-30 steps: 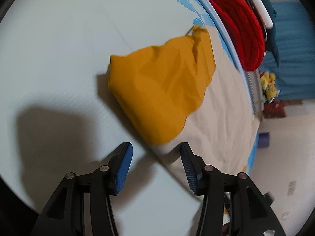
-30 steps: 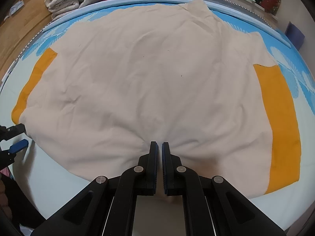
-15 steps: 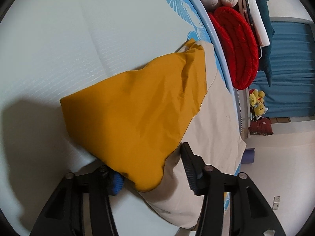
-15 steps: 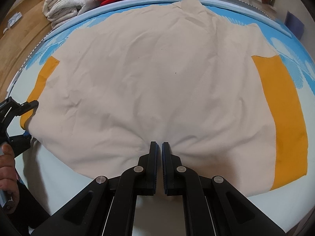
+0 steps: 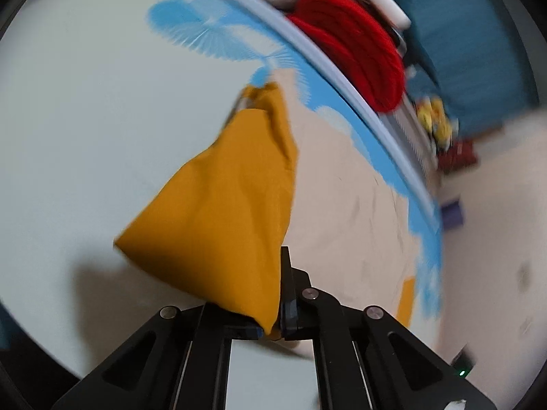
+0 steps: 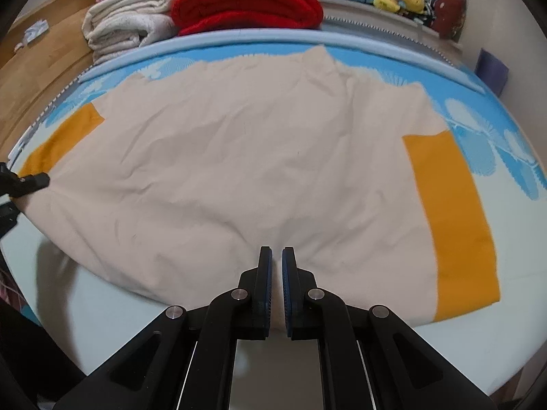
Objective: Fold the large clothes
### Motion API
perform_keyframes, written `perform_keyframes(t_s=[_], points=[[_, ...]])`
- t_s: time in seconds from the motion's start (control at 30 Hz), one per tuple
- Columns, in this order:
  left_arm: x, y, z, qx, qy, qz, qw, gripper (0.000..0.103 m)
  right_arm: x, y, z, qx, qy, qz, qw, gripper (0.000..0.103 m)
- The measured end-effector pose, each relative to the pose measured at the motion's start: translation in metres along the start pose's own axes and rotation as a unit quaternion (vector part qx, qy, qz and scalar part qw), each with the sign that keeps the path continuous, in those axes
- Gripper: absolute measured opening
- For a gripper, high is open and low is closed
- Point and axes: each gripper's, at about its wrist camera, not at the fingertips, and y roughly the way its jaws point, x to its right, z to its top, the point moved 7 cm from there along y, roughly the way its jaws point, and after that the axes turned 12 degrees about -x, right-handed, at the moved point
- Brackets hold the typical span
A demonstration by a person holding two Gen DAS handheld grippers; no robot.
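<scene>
Left wrist view: the left gripper (image 5: 273, 321), whose jaws have just been closing, is clamped on a mustard-yellow sleeve (image 5: 222, 225) of the cream garment (image 6: 246, 171), which is raised off the bed (image 5: 85, 119) ahead of it. Right wrist view: the right gripper (image 6: 277, 273) is pinched shut on the garment's near hem, the cloth lying spread beyond it. Folding is judged barely begun; no fold is laid, and both sleeves and the body remain to be folded.

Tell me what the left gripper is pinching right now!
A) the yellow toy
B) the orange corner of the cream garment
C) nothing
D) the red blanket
B: the left gripper is shut on the orange corner of the cream garment, with the cloth bunched between its closed jaws.
</scene>
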Motion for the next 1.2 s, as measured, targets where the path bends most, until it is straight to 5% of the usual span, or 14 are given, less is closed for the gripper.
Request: perform_keyframes(t_s=[0.1, 0.33, 0.43, 0.67, 0.77, 0.83, 0.93, 1.0, 1.13, 1.2], points=[[0.008, -0.025, 0.001, 0.006, 0.050, 0.023, 0.9985, 0.004, -0.006, -0.017, 0.000, 0.020, 0.011, 0.012, 1.000, 0.007], [-0.039, -0.007, -0.011, -0.024, -0.003, 0.021, 0.9995, 0.005, -0.038, -0.038, -0.007, 0.049, -0.012, 0.018, 0.999, 0.007], [-0.054, -0.006, -0.008, -0.039, -0.046, -0.013, 0.9981, 0.006, -0.046, -0.034, -0.011, 0.042, -0.025, 0.016, 0.999, 0.007], [-0.039, -0.011, -0.006, -0.020, -0.006, -0.005, 0.9998, 0.005, -0.067, -0.029, 0.000, 0.052, -0.023, 0.031, 0.998, 0.007], [-0.029, -0.015, -0.006, -0.010, 0.009, -0.012, 0.9998, 0.005, -0.077, -0.006, 0.002, 0.016, -0.028, 0.061, 0.998, 0.010], [-0.024, -0.015, -0.008, -0.007, 0.016, -0.009, 0.9998, 0.005, -0.080, 0.040, -0.009, -0.079, -0.044, 0.042, 0.995, 0.010], [-0.017, -0.020, -0.010, 0.004, 0.022, -0.001, 0.9998, 0.005, -0.075, 0.040, -0.010, -0.082, -0.034, 0.059, 0.994, 0.010], [-0.012, -0.024, -0.010, 0.012, 0.028, 0.003, 0.9995, 0.005, -0.069, 0.018, -0.003, -0.063, -0.024, 0.076, 0.995, 0.010], [0.006, -0.028, -0.015, 0.032, 0.042, 0.020, 0.9984, 0.004, -0.027, -0.066, 0.035, 0.054, -0.037, 0.063, 0.996, 0.015], [0.024, -0.030, -0.018, 0.048, 0.057, 0.032, 0.9967, 0.004, 0.006, -0.104, 0.051, 0.106, -0.039, 0.054, 0.992, 0.033]])
